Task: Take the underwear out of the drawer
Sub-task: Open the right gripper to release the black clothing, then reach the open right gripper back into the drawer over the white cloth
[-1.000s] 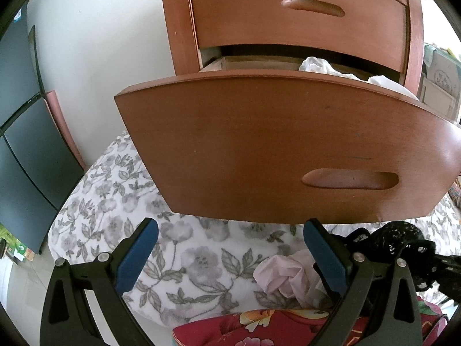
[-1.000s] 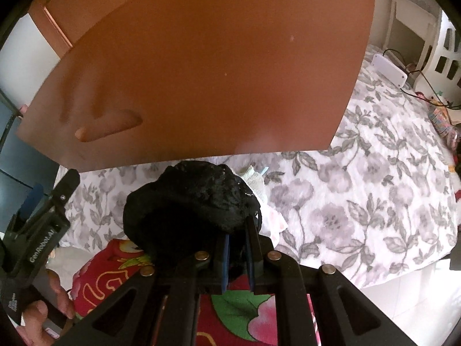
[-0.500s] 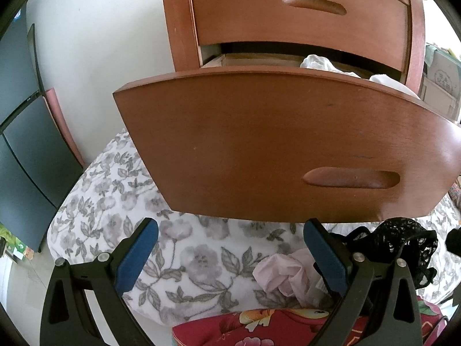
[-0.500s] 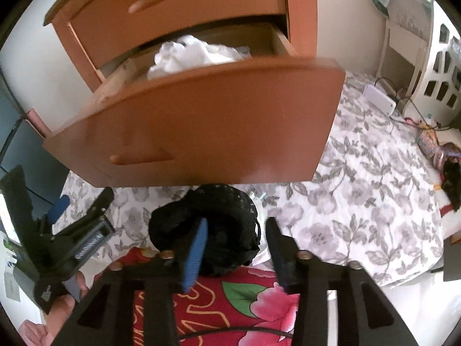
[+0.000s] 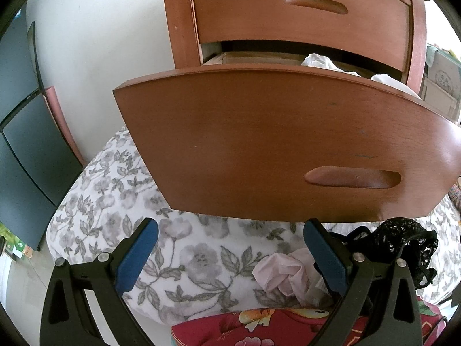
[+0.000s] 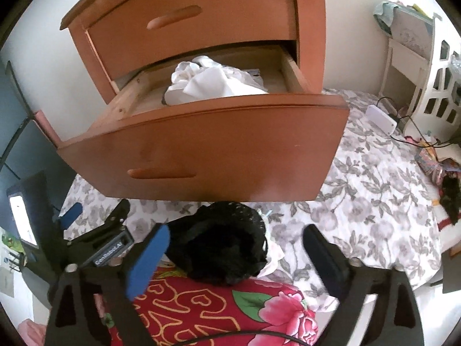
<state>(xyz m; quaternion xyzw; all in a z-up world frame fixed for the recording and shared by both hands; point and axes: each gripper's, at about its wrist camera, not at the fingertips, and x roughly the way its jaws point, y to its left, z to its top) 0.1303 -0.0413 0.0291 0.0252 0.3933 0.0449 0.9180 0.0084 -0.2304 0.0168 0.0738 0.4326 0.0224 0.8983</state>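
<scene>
The lower drawer (image 6: 201,147) of a wooden cabinet stands pulled out over the bed, with white underwear (image 6: 207,82) bunched inside it. Black lace underwear (image 6: 222,250) lies on the bed below the drawer front, between my right gripper's (image 6: 234,248) wide jaws, which are opening and do not touch it. In the left wrist view the same black underwear (image 5: 400,245) lies at the right, next to a pale pink garment (image 5: 282,274). My left gripper (image 5: 230,245) is open and holds nothing, low in front of the drawer (image 5: 288,150).
The bed carries a grey floral sheet (image 6: 374,196) and a red floral cloth (image 6: 219,311) at the near edge. A white box with cables (image 6: 380,118) and a white shelf (image 6: 432,92) stand at the right. A dark panel (image 5: 20,144) lines the left wall.
My right gripper went from shut on the black underwear to wide open and rose, so the drawer's inside came into view. The black underwear now lies on the bed. The left gripper stayed put.
</scene>
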